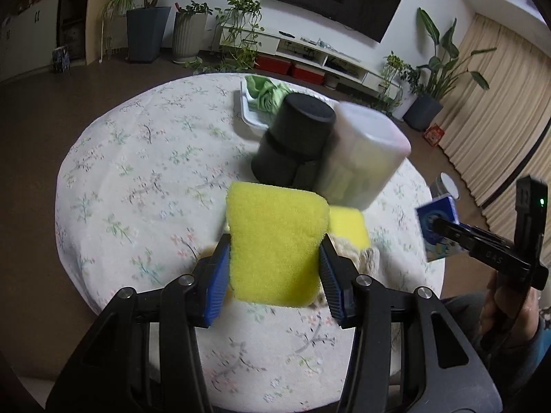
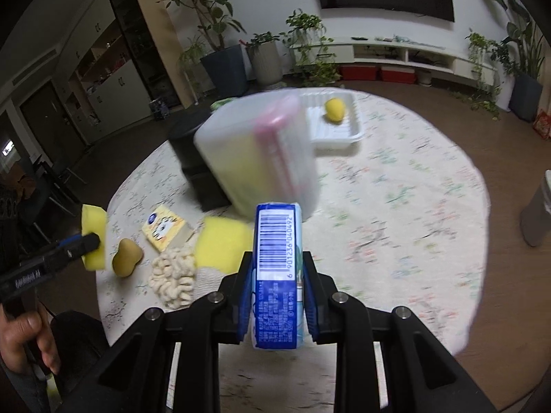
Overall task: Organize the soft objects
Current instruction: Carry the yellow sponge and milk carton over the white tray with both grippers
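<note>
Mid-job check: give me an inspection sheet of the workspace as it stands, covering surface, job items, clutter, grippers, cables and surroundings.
Surface: round table under a floral cloth.
Job's things: yellow sponge in the left gripper; blue tissue pack in the right gripper; second yellow sponge, cream scrunchie, yellow tissue pack and tan pear-shaped sponge lie on the cloth; yellow round item and green cloth sit in the white tray.
Clutter: black container and translucent lidded box, both blurred.
Grippers: left gripper shut on the sponge; right gripper shut on the pack.
Cables: nothing seen.
Surroundings: potted plants, wall TV, low white shelf, curtains.
</note>
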`<state>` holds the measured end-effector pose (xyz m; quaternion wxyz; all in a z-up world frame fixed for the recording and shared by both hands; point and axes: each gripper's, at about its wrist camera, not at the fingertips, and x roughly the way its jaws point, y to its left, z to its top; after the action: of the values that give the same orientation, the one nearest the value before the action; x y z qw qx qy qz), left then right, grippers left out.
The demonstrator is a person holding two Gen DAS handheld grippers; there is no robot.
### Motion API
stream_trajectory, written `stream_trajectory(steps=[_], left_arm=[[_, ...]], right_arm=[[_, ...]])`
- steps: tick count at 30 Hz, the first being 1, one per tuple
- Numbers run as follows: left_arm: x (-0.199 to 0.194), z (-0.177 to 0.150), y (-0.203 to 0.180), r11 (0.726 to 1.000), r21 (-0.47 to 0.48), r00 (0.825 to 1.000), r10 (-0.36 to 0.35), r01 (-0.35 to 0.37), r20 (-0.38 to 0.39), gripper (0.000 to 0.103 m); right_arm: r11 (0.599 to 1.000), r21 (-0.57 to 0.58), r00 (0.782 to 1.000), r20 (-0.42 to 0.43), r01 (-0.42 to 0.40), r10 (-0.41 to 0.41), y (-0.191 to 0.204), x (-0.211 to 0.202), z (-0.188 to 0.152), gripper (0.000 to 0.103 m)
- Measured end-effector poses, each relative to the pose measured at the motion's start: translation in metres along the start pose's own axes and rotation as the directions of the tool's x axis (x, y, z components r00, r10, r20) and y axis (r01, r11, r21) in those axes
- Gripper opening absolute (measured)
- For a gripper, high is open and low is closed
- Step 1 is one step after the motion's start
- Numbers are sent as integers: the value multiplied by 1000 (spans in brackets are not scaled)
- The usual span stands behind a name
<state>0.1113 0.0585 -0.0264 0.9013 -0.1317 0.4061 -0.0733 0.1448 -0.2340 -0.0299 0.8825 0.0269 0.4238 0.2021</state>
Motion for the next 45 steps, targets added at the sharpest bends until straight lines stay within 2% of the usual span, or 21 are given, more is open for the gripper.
stream_trajectory(steps=[9,12,15,21,26,31,35,37,45], left_arm=[[10,57,32,1000,13,999,12,-13,31,45],[26,91,44,1000,12,1000,-14,14,22,45],[41,123,41,998,67,1000,3,-4,26,45],[89,194,25,987,162,1000,-24,24,0,45],[139,232,-6,958,284,997,-34,51,-64,45],[193,254,-33,928,361,985,-27,89,-172,45],[227,255,-54,893,432,969,-18,125,-245,46],[240,253,-63,878,460,963,-7,135,-270,46],[272,235,-79,849,505,947,14,158,-320,46]], right_arm=[[990,-18,989,43,143,-142,-48,-17,43,28],[985,-32,985,49,168,-166,-62,-14,68,28],[980,-50,980,54,194,-191,-75,-4,98,28],[980,-100,985,15,173,-173,-84,38,161,28],[983,-147,993,-34,109,-116,-79,90,214,28],[978,-196,991,-97,71,-91,-69,140,239,28],[967,-254,985,-160,16,-58,-56,175,246,28],[962,-272,982,-181,-7,-44,-51,188,248,28],[953,-296,974,-226,-63,-6,-38,218,246,28]])
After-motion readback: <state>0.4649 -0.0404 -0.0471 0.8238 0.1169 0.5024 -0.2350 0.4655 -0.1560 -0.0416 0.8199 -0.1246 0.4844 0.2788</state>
